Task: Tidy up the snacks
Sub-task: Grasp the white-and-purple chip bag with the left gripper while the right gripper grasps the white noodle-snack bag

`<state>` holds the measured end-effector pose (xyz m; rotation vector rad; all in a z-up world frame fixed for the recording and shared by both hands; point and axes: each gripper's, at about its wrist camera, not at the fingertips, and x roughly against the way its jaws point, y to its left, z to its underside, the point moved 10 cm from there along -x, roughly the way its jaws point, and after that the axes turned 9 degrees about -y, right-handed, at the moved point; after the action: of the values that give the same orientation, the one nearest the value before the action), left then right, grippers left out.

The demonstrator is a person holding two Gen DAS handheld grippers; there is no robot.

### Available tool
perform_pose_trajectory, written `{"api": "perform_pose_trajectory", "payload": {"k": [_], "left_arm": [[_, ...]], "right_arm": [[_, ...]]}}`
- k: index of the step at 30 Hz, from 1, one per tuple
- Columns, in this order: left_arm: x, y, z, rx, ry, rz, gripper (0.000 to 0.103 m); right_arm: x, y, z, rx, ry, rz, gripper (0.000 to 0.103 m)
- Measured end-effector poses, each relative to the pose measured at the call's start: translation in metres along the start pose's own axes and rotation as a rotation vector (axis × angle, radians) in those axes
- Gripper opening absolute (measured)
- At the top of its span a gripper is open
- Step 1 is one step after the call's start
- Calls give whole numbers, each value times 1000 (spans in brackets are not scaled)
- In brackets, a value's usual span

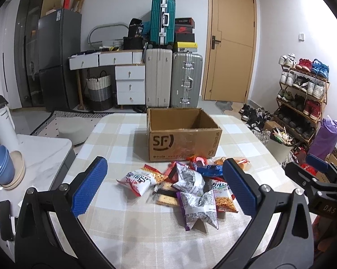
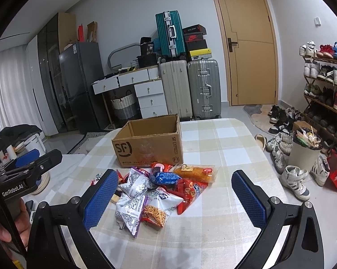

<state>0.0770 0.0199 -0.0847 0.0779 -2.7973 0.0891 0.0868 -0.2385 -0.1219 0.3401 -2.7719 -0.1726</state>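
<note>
An open SF cardboard box [image 1: 182, 141] [image 2: 146, 150] stands on the checked tablecloth, and its visible inside looks empty. Just in front of it lies a loose pile of snack packets: a white noodle bag [image 1: 137, 180], silver-purple bags [image 1: 197, 204] [image 2: 130, 210], a blue packet [image 2: 166, 177], an orange bread packet [image 2: 195, 171] and a red chip bag [image 2: 188, 190]. My left gripper [image 1: 165, 161] hovers open over the near left of the pile, holding nothing. My right gripper [image 2: 174, 173] is open too, above the pile's near right side. Each gripper shows at the other view's edge.
A marble side table [image 1: 45, 154] with stacked bowls [image 1: 2, 168] sits left of the table. To the right are a full bin [image 2: 303, 154], shoes on the floor [image 2: 294, 179] and a shoe rack [image 1: 303, 89]. Suitcases and drawers stand behind the box.
</note>
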Motion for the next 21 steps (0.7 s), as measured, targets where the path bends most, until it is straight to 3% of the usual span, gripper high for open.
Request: {"api": "perform_pose_trajectory", "payload": {"k": [4, 11, 21], "left_arm": [[-16, 2, 21, 9, 58, 23, 102], [-66, -17, 90, 85, 254, 181, 102], [-127, -62, 147, 48, 381, 203, 96]], "right_arm": [[-14, -1, 17, -4, 56, -19, 103], [-44, -8, 50, -33, 150, -44, 103], [-78, -31, 81, -77, 218, -48, 103]]}}
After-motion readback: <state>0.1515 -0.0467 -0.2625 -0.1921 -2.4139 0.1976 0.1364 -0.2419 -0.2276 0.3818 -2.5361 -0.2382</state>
